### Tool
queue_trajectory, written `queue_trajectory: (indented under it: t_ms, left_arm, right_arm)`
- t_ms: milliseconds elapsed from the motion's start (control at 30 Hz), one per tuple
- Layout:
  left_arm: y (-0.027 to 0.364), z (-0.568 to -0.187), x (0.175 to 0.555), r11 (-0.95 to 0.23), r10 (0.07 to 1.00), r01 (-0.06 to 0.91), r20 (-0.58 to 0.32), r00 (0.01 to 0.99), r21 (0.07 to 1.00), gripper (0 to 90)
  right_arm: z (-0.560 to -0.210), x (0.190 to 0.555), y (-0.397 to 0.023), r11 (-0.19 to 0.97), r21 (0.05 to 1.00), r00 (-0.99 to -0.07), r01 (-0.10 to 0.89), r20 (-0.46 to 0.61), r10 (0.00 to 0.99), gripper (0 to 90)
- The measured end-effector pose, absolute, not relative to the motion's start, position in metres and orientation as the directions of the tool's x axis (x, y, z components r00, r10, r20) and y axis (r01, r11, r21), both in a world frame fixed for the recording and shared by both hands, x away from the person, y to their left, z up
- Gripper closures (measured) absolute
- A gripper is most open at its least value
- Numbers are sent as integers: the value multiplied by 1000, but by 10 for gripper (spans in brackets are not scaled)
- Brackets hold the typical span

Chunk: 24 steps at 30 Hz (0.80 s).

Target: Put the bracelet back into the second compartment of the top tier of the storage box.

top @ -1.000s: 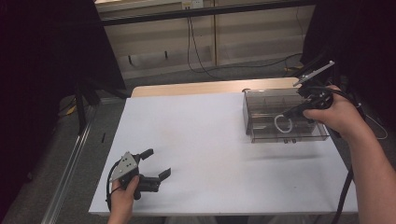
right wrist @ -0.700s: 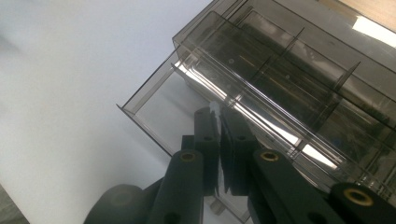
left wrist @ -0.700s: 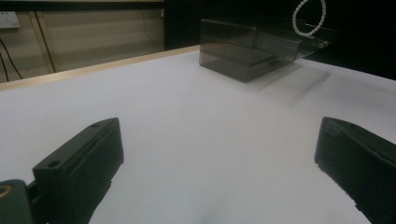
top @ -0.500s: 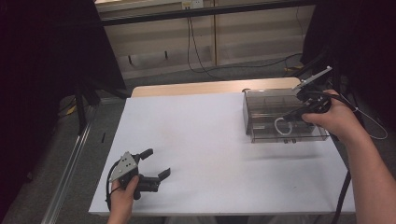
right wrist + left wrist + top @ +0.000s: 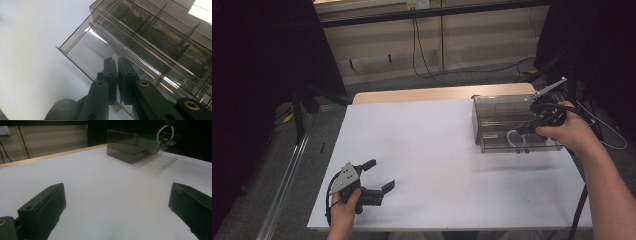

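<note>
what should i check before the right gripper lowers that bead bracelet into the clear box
1. Right gripper shut on the white bead bracelet: ok.
2. Bracelet hangs free as a loop: ok.
3. Smoky clear box sits flat on the white table: ok.
4. Open compartment under the jaws in the right gripper view: ok.
5. Bracelet clear of the box dividers: cannot tell.
6. Left gripper open, resting far from the box: ok.

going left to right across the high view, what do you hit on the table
left gripper, open, near the front left corner → bare white table → smoky clear organizer box → white bead bracelet hanging at the box → right gripper, shut on the bracelet, at the right edge
</note>
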<state>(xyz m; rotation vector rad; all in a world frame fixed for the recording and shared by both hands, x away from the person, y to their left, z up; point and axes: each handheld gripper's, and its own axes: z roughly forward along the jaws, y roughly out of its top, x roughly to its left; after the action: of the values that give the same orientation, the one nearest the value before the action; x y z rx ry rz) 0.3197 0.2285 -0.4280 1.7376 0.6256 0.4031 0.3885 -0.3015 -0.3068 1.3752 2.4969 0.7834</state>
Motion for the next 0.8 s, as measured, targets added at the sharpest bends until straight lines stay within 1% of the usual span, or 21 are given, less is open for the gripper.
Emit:
queue_trajectory:
  t_ms: [800]
  left_arm:
    - [228,-428,319,-172,601,200,-58,797,965,16]
  right_arm:
    - [-312,386,-309,422,537,-545,731,86,834,861]
